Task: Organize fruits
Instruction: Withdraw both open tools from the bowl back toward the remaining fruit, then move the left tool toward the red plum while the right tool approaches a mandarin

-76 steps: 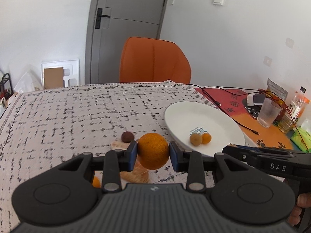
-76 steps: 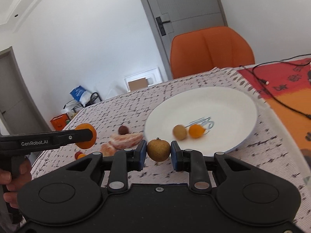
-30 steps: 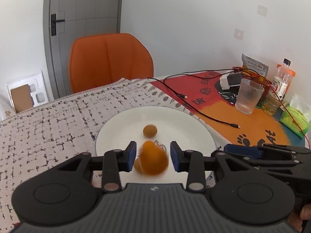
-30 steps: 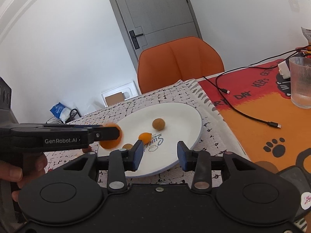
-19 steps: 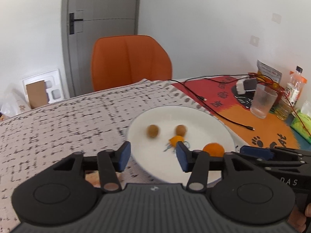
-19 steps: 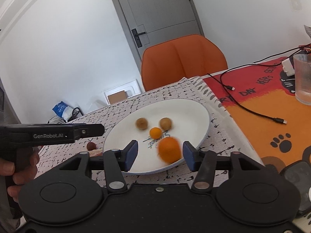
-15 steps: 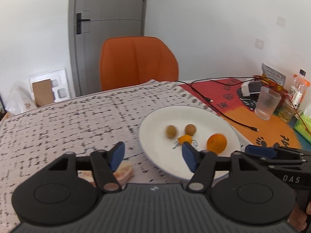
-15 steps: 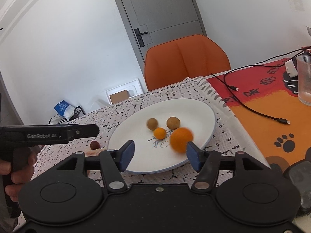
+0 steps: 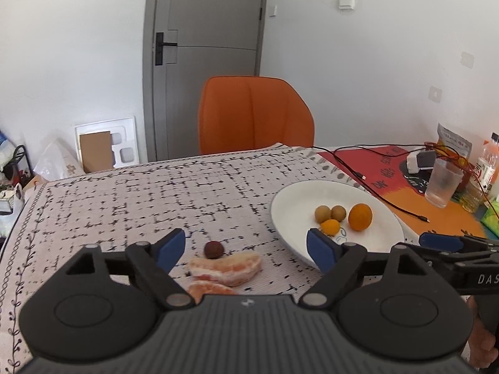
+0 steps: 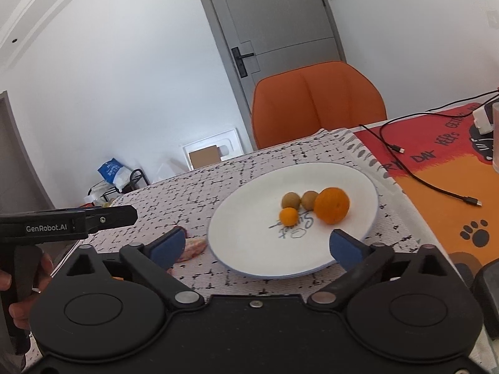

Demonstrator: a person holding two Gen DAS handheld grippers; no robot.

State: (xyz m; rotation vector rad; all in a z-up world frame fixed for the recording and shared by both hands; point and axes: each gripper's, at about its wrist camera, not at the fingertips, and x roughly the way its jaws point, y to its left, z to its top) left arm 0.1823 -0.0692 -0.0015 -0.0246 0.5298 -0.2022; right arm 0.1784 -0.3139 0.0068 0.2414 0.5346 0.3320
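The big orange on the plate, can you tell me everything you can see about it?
The big orange is round, bright orange, with dull, slightly bumpy-looking skin and no peel removed. It is the largest fruit on the white plate, resting towards the plate's right side. One of two small brown fruits sits right against its left side; a small orange fruit lies nearby, apart. No gripper touches it.

A lived-in home room: a grey interior door [image 9: 205, 62] in plain white walls, an orange chair [image 9: 254, 113] at a cloth-covered tabletop [image 9: 124, 199], a drinking glass [image 9: 443, 184], bottles and a charger cable [image 9: 374, 187] beside a white plate [image 10: 358, 184] of fruit.
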